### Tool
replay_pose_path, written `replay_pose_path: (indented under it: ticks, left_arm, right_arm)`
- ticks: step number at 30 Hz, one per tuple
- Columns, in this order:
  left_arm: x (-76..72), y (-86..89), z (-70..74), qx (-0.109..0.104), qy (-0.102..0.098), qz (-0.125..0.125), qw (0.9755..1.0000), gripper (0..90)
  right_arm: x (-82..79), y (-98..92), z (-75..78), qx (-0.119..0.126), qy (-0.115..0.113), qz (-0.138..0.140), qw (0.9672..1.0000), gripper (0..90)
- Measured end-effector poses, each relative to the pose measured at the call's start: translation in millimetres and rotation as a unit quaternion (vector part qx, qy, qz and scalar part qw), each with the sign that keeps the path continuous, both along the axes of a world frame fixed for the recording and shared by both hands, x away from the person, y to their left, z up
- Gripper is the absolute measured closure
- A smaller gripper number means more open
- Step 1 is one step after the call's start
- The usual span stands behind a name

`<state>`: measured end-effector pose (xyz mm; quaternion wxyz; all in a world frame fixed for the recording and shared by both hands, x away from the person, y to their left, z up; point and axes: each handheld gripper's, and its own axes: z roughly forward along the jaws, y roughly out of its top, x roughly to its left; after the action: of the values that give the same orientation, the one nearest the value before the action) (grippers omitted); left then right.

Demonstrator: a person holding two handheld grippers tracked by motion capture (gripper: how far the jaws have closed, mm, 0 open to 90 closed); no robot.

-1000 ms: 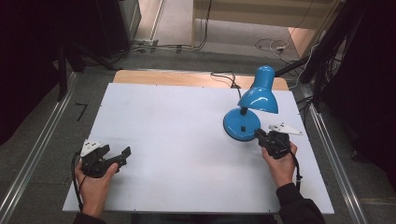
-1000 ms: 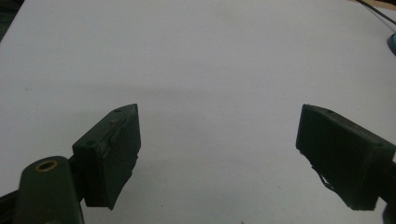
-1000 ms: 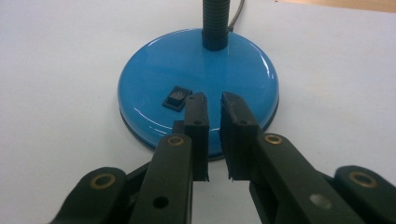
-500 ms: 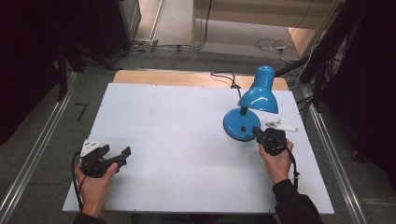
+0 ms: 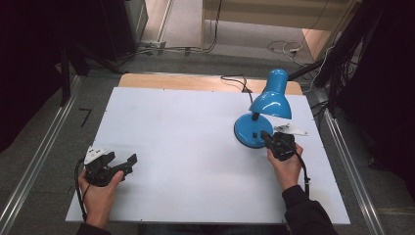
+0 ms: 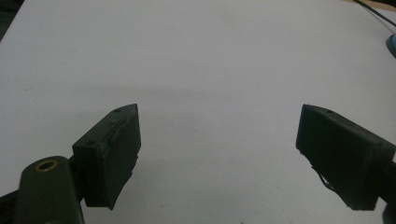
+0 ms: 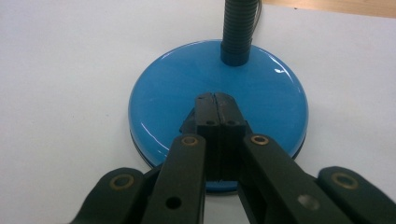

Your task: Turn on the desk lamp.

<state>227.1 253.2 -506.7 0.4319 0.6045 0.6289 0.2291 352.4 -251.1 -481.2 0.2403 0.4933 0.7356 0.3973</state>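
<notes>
Lamp (image 5: 264, 115): a blue desk lamp stands at the right side of a white table (image 5: 186, 147), toward the far edge. It has a round glossy base (image 7: 219, 98), a black ribbed neck (image 7: 239, 28) rising from the back of that base, and a blue shade (image 5: 272, 102) tilted over it. A black cord (image 5: 235, 81) runs from behind the lamp off the far edge.

The right gripper (image 7: 215, 100) has its two black jaws pressed flat together with nothing between them. Their joined tip sits over the near middle of the base, where a small dark switch (image 5: 254, 134) shows from above. Whether the tip touches the switch or only hovers just over it cannot be told.

Risks, as a judgement: the base is smooth and domed, so a push that lands off the switch could skid across it. A sideways push could slide the whole lamp or rock its leaning shade.

The right hand (image 5: 285, 166) reaches forward from the near edge, wrist low, gripper pointing away toward the lamp. The left gripper (image 5: 110, 166) rests in the left hand (image 5: 98, 191) near the front left corner, well apart from the lamp. Its jaws are spread wide over bare table, holding nothing.
</notes>
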Motion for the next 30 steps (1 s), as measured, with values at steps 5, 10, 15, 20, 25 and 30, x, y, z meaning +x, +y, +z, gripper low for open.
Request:
replay_pose_path:
  ticks: [5, 10, 15, 20, 25, 30]
  left_arm:
    - [0.0, 0.1, 0.0, 0.000, 0.000, 0.000, 1.0000, 14.8]
    - [0.2, 0.1, 0.0, 0.000, 0.000, 0.000, 1.0000, 14.8]
    - [0.3, 0.1, 0.0, 0.000, 0.000, 0.000, 1.0000, 14.8]
    - [0.2, 0.4, 0.0, 0.000, 0.000, 0.000, 1.0000, 14.8]
    - [0.2, 0.2, 0.0, 0.000, -0.001, 0.000, 1.0000, 14.8]
    - [-0.1, 0.7, 0.1, -0.001, -0.001, 0.000, 1.0000, 14.8]
  right_arm:
    - [2.5, 2.4, -1.0, 0.000, -0.002, 0.001, 1.0000, 87.7]
    - [4.4, 5.9, -3.2, 0.000, -0.001, 0.005, 1.0000, 87.7]
    - [6.3, 8.7, -5.2, -0.001, -0.001, 0.004, 1.0000, 87.7]
    - [9.2, 9.9, -7.5, -0.002, 0.001, 0.004, 1.0000, 87.7]
    - [11.8, 11.0, -9.7, -0.002, 0.005, 0.004, 1.0000, 87.7]
    - [13.3, 15.1, -10.6, -0.005, 0.005, 0.009, 0.9999, 87.7]
